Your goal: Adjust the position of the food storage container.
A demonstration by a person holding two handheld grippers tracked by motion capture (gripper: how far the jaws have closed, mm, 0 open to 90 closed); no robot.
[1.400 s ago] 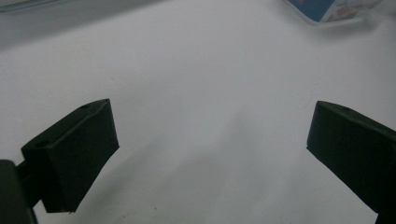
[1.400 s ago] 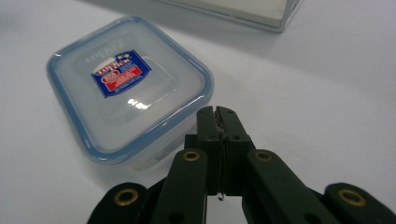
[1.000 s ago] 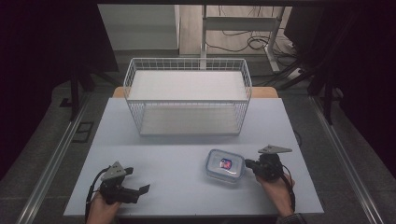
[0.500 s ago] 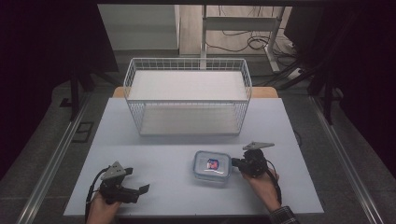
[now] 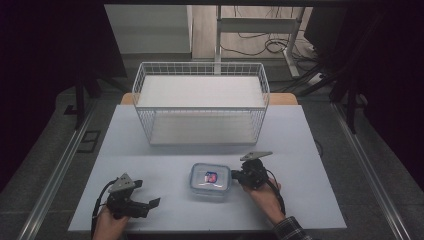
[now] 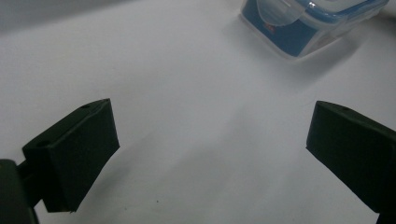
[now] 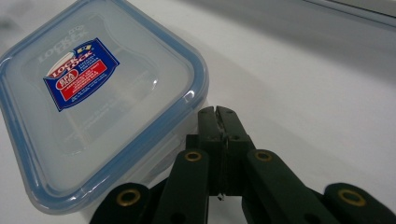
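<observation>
A clear plastic container (image 5: 210, 180) with a blue-rimmed lid and a red and blue label lies flat on the white table (image 5: 150, 160), in front of the middle. My right gripper (image 5: 239, 177) is shut, and its tips touch the container's right side. In the right gripper view the container (image 7: 93, 107) lies just left of the closed jaws of the right gripper (image 7: 217, 112), which hold nothing. My left gripper (image 5: 150, 205) rests open near the front left of the table. In the left gripper view, the left gripper (image 6: 212, 123) has wide-spread jaws and the container (image 6: 303, 23) sits far ahead.
A white wire basket (image 5: 200, 65) stands at the back middle of the table, with a white sheet lying in it. Dark floor, table legs and cables lie beyond the far edge.
The right gripper has moved left across the table with its shut tips against the container, and the container has slid left with it. The left gripper has stayed put.
</observation>
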